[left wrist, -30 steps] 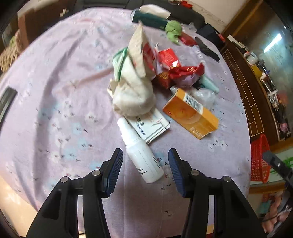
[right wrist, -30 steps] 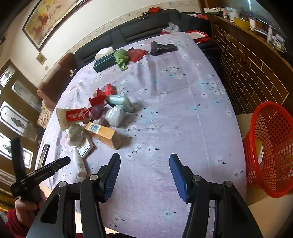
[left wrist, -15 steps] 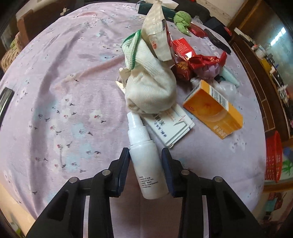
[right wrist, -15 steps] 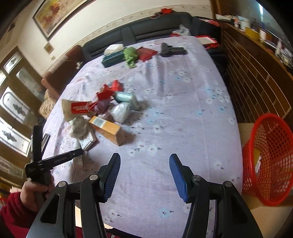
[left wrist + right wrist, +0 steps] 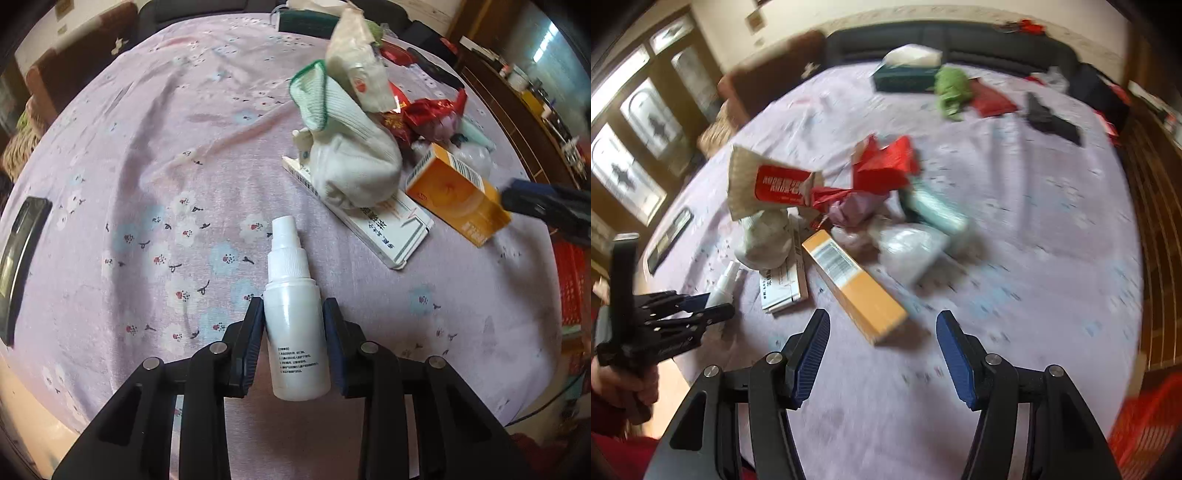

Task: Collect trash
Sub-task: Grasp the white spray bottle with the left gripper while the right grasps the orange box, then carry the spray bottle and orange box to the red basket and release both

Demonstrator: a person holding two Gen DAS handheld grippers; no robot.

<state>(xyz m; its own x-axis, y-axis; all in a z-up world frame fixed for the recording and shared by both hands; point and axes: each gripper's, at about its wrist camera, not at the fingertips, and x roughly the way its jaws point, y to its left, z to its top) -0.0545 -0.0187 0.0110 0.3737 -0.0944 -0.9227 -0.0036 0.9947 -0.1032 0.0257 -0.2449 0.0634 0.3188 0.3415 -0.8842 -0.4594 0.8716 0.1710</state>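
My left gripper [image 5: 293, 314] is shut on a white spray bottle [image 5: 293, 314], its nozzle pointing away over the purple flowered tablecloth [image 5: 147, 166]. My right gripper [image 5: 882, 332] is open and empty, just short of an orange box [image 5: 853, 284]. The orange box also shows in the left wrist view [image 5: 458, 192]. Behind it lies a trash pile: a white sock [image 5: 351, 158], a flat white box [image 5: 369, 218], a red-and-tan wrapper [image 5: 768, 184], red wrappers [image 5: 882, 166], a teal tube [image 5: 934, 210] and a clear plastic bag [image 5: 908, 247]. The left gripper shows in the right wrist view [image 5: 701, 306].
A red basket [image 5: 1145, 432] stands off the table at the lower right. A dark phone [image 5: 18, 258] lies at the table's left edge. At the far side are a tissue box [image 5: 905, 74], a green cloth [image 5: 953, 88], a red pouch [image 5: 993, 99] and a black object [image 5: 1052, 118].
My left gripper has closed on the spray bottle and drawn it back from the pile. My right gripper has swung left and forward toward the orange box, away from the basket.
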